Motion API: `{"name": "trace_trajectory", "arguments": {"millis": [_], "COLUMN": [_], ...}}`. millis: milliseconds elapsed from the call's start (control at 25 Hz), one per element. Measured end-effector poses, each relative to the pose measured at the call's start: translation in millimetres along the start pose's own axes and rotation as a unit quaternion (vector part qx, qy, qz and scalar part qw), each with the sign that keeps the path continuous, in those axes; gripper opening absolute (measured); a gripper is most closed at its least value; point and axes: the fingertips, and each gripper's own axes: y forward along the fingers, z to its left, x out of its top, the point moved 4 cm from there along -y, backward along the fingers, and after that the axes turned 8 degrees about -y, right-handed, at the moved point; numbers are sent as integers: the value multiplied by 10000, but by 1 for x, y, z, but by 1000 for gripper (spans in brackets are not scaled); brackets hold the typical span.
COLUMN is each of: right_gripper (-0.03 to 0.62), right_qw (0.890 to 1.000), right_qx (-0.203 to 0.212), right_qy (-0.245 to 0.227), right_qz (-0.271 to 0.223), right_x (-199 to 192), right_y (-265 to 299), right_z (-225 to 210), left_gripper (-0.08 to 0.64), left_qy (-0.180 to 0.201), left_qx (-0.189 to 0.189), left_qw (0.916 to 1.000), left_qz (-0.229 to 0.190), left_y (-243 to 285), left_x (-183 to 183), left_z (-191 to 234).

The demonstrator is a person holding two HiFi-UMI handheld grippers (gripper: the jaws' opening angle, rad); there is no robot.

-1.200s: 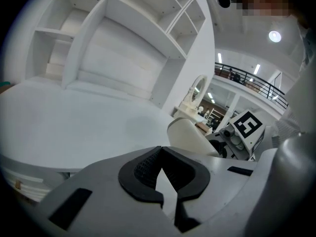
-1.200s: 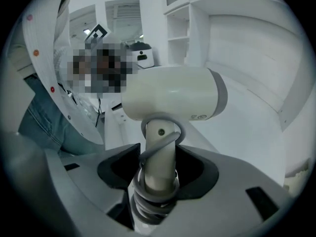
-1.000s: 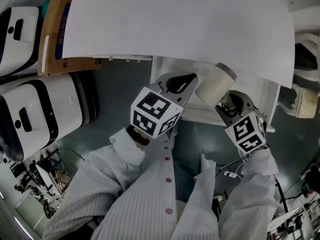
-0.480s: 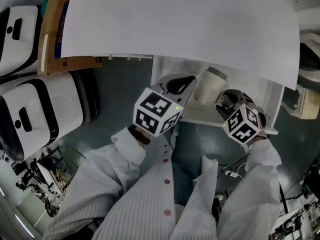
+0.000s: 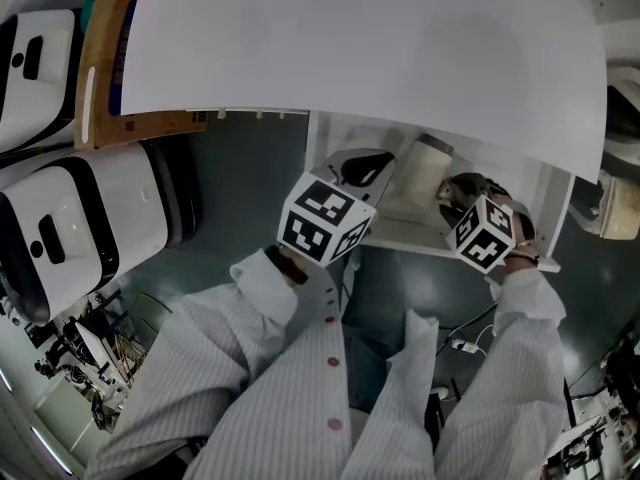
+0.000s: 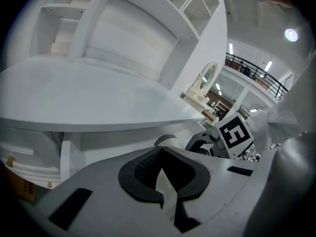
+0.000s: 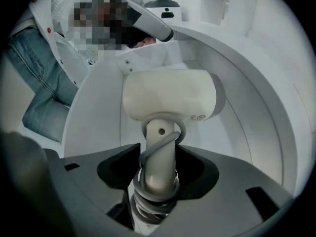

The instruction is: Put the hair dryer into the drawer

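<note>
The drawer (image 5: 402,234) stands pulled out from under the near edge of the counter (image 5: 350,48), toward its right corner. The right gripper (image 7: 159,176) is clamped on the dryer (image 7: 170,95). Its jaws press the handle from both sides, and the grey cord (image 7: 157,194) is wound round that handle. The dryer's cream head is inside the drawer, between the white walls (image 7: 259,117), with its barrel lying crosswise. I cannot tell whether it rests on the floor of the drawer. In the head view the dryer (image 5: 425,166) shows just below the counter's near edge, half tucked under it. The left gripper (image 5: 365,168) sits at the drawer's left front corner. Its jaws are clenched almost together (image 6: 163,181), with only a white sliver showing in the slit. I cannot tell whether they pinch the drawer's wall.
</note>
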Motion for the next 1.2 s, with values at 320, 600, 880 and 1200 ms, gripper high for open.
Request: {"name": "trace_trajectory", "arguments": {"millis": [320,600,880,1200], "right_gripper": [212,212,212,212], "right_qw": [9996,9993,9997,9997], "right_qx": [-2,-10,40,83], "right_qy": [-148,-202,-8,74], "right_qz": [256,305,225,205], "right_x": [-11,-13,-16,-15], "right_y": [15,21,26,27], "right_z": [-2,-2,-3,-3], "left_gripper": [9,9,9,9], "left_qy": [-30,-69,-75,-73], "left_qx": [-11,-39,-100,-131], "left_qw": [9999,9999,9998,9998], "left_qz": [116,137,150,95], "left_y": [3,6,6,4], "left_x": [-6,-8,-8,-5], "left_z": [3,5,4,4]}}
